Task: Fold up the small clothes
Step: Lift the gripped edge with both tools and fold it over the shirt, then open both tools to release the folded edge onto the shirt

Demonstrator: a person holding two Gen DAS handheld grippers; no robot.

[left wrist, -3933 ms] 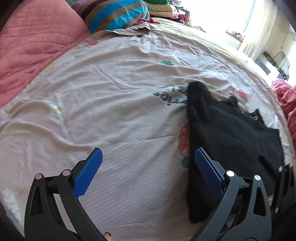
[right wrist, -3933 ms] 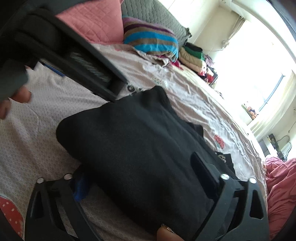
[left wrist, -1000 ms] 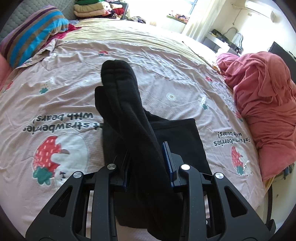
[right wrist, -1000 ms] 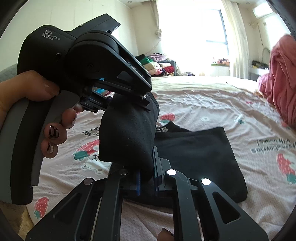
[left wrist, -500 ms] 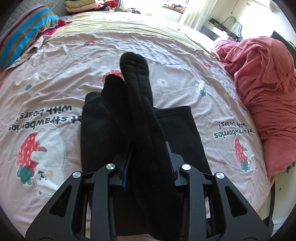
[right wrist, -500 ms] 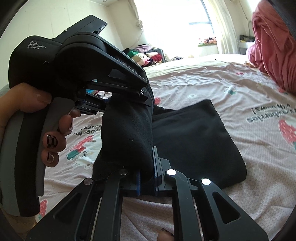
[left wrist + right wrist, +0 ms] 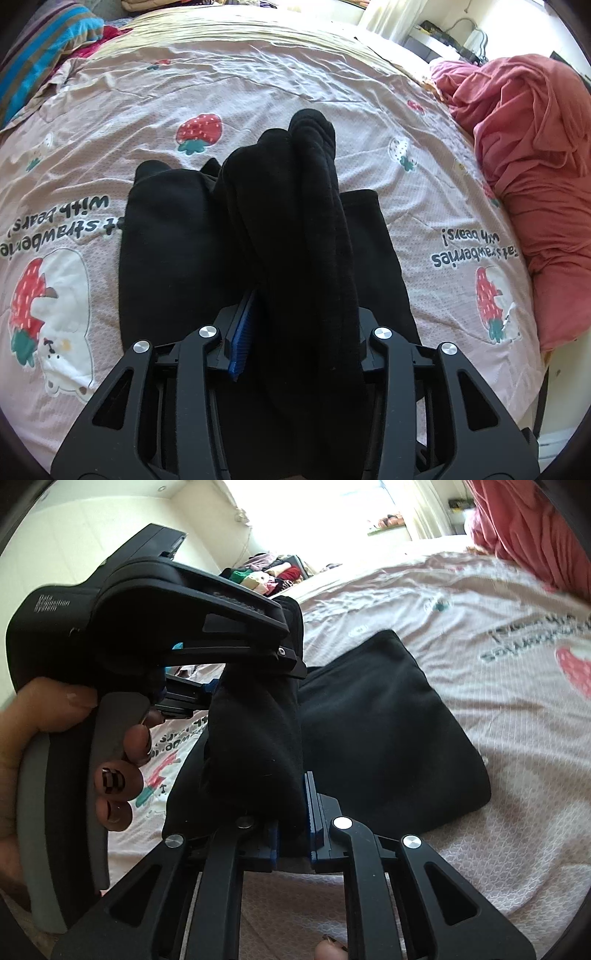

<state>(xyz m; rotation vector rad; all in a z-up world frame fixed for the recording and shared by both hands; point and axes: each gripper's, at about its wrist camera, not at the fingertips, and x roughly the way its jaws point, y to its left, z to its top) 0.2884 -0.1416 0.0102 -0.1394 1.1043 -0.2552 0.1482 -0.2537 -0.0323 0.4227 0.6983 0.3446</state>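
A black garment (image 7: 177,258) lies on the bed (image 7: 295,74), one edge gathered up into a thick ridge held above the flat remainder, midway through a fold. The left gripper (image 7: 299,332) is clenched on that ridge, its jaws pressed to either side of the bunched cloth, one blue pad showing at the edge. The right gripper (image 7: 295,823) grips the same raised fold from the other end, jaws closed on it. In the right wrist view the left gripper sits just above, held in a hand (image 7: 55,738) with painted nails. A strawberry-print sheet covers the bed; a red blanket (image 7: 535,166) is heaped at the far side, a striped pillow (image 7: 40,48) at the head. The risk, by appearances: the bunched layers are thick, and an uneven release could let one end slump first, leaving the fold skewed or creased across the flat half.
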